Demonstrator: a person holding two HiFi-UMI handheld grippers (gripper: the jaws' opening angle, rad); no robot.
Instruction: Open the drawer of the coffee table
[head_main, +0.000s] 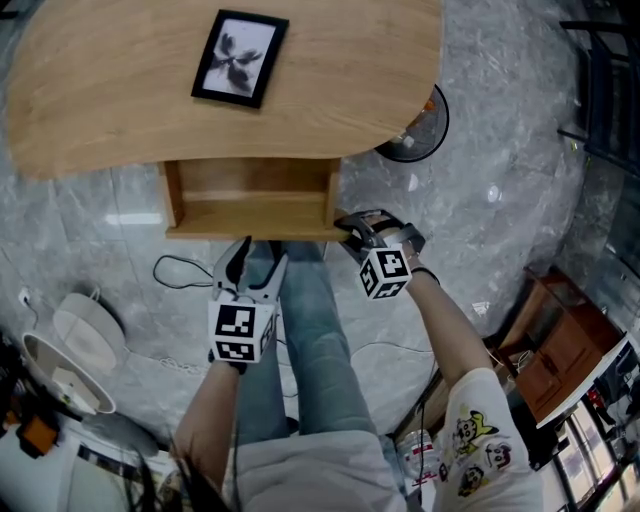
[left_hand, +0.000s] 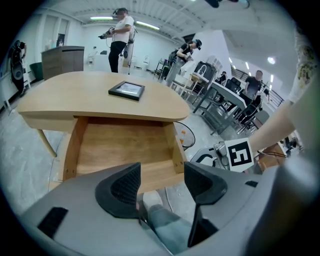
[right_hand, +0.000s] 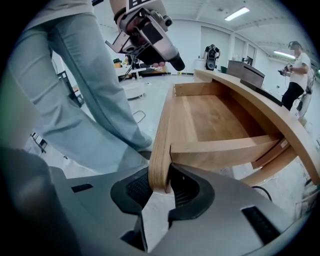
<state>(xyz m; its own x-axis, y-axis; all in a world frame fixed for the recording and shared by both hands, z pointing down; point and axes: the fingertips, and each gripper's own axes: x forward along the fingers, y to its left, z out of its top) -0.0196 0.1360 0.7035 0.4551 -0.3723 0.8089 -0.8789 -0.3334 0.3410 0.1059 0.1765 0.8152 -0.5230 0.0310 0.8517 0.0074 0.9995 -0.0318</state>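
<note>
One wide wooden bench (head_main: 120, 110) carries a picture frame (head_main: 240, 57), and its drawer (head_main: 250, 200) stands largely drawn out beneath the near edge. To finish cleanly, the pull should probably run straight along the runners, since the grip sits off-centre. The right claw (right_hand: 161, 187) pinches the front panel (right_hand: 161, 145) at one end. The left claw (left_hand: 162, 182) hangs parted and empty nearby.

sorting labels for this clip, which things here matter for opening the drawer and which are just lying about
Job in hand: light wooden coffee table; its open wooden drawer; right gripper, clamped on the drawer's front panel; left gripper, open and empty.

Lying about: black-framed picture on the tabletop; black cable and white round appliance on the floor.
</note>
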